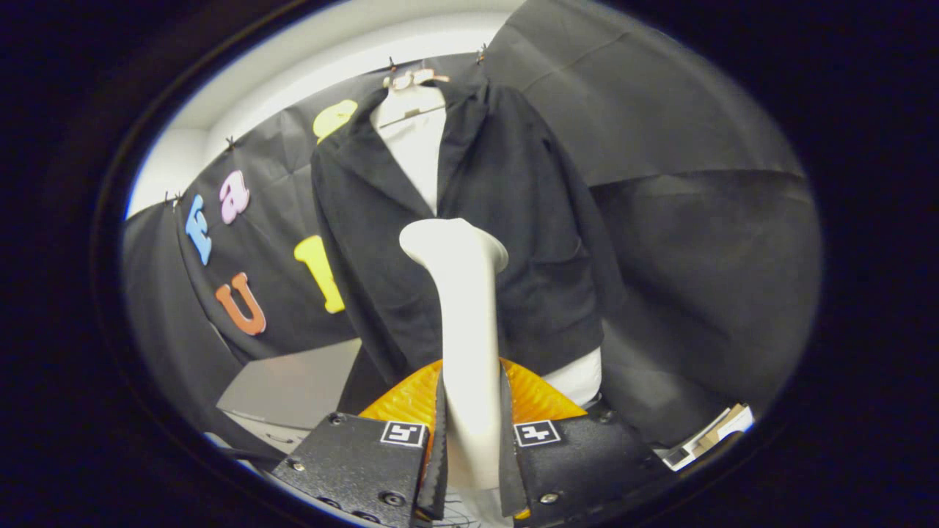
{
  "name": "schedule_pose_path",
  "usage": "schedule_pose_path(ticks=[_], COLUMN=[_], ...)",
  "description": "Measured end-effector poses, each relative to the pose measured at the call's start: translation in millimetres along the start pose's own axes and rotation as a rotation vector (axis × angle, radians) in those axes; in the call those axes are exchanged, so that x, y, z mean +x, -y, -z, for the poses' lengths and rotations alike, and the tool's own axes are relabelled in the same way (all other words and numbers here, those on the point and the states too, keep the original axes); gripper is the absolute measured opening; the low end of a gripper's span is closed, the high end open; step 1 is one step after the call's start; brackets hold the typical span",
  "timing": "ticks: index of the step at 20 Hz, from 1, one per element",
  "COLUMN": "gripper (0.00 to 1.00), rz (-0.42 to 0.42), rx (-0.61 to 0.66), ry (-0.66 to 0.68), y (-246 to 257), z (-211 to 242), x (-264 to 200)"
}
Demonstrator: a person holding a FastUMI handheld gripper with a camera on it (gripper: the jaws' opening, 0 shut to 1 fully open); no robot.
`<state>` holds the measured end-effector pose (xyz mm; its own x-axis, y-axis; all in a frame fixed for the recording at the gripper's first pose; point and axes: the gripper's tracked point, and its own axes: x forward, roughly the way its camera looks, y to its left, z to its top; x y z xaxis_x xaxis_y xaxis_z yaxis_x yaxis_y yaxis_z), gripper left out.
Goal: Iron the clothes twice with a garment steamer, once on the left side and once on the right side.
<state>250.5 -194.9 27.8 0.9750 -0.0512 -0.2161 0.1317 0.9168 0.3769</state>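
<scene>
A: Jaws?
B: One gripper (469, 469), jaws clamped on the handle of one white garment steamer (466, 330); a finger presses each side of it.
A: Where does the steamer sit?
B: It rises straight up from between the jaws, head tipped toward the clothes.
A: Clothes?
B: One dark jacket (506, 220) over one white shirt (418, 147), hung on one hanger (414, 78) beyond the steamer head, close behind it. Cannot tell if the head touches the fabric.
A: Room to move?
B: Open room left of the jacket edge before the booth wall (697, 183); to the right the wall hangs near the sleeve. A pale tabletop (293, 389) lies low left.
</scene>
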Motion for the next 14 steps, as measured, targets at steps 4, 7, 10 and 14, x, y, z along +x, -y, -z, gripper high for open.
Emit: schedule_pose_path(ticks=[4,7,10,14], gripper=[0.31,0.31,0.31,0.31], rz=[0.029,0.043,0.053,0.059], rx=[0.025,0.054,0.067,0.083], ry=[0.098,0.157,0.217,0.269], y=[22.2,34.2,48.5,50.0], z=[-64.0,-104.8,-145.8,-185.7], x=[-4.3,-0.3,3.7,14.3])
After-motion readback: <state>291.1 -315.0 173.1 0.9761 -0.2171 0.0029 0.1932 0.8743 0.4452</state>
